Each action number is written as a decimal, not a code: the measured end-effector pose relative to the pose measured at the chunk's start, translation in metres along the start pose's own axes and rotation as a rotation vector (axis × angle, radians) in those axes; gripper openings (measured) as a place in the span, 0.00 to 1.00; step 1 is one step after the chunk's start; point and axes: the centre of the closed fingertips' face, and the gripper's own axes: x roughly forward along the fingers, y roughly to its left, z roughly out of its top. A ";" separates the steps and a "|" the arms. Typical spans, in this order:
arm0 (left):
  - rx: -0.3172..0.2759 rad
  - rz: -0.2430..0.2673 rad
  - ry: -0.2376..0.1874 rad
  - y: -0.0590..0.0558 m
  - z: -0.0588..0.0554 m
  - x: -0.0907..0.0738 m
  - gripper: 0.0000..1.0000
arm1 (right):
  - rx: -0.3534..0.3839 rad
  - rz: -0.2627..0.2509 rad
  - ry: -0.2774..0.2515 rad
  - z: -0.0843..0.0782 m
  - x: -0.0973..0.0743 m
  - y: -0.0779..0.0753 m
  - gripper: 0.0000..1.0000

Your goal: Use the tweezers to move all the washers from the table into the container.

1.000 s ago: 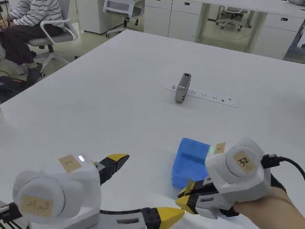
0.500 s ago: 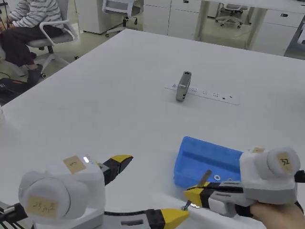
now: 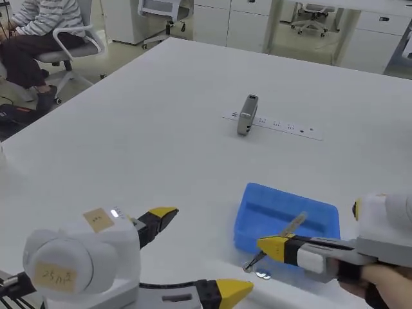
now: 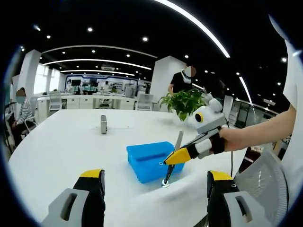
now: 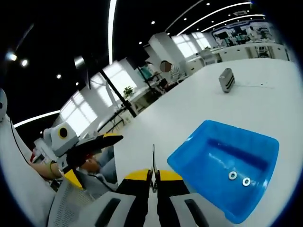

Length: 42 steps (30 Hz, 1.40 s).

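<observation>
Jaws of the left gripper (image 3: 196, 252) stand wide apart at the near edge of the white table (image 3: 161, 129), yellow tips spread, with nothing between them. In its own view the left gripper (image 4: 155, 176) looks out between those parted tips at the work ahead.

To the right and a little further in, the right gripper (image 3: 270, 244) is clamped on a pair of metal tweezers (image 3: 277, 239), which slant down and to the left. Their points reach the table just in front of the near wall of the blue container (image 3: 290, 212). One washer on the table (image 3: 262, 275) lies just beside the tweezers' points. Whether the points touch it, I cannot tell. The left gripper view shows the same: tweezers (image 4: 173, 158) tilted down from the right gripper (image 4: 182, 155), their tips at the washer (image 4: 165, 185) in front of the container (image 4: 149, 161).

In the right gripper view the right gripper (image 5: 153, 175) has both jaws pressed together on the tweezers (image 5: 153, 161). The container (image 5: 222, 161) lies just beyond to the right, with two washers in the container (image 5: 239, 178) lying side by side on its floor. The left gripper (image 5: 94, 142) shows at the left.

Further along the table, a grey device (image 3: 247, 116) stands on a white power strip (image 3: 283, 127). Beyond the table's far corner a person (image 3: 32, 26) sits in an office chair (image 3: 74, 45).
</observation>
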 end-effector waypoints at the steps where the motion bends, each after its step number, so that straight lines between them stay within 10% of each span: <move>1: 0.000 0.000 0.001 0.000 0.000 0.000 0.91 | 0.002 0.002 -0.007 0.003 -0.001 0.001 0.01; 12: 0.001 -0.005 0.000 -0.001 0.000 0.000 0.91 | 0.006 -0.026 -0.116 0.032 -0.017 0.000 0.01; 25: -0.002 -0.005 0.001 -0.001 0.000 0.000 0.91 | 0.052 -0.164 -0.224 0.063 -0.035 -0.039 0.02; 42: -0.003 -0.005 0.006 -0.001 -0.001 0.000 0.91 | 0.146 -0.320 -0.137 0.035 -0.020 -0.105 0.02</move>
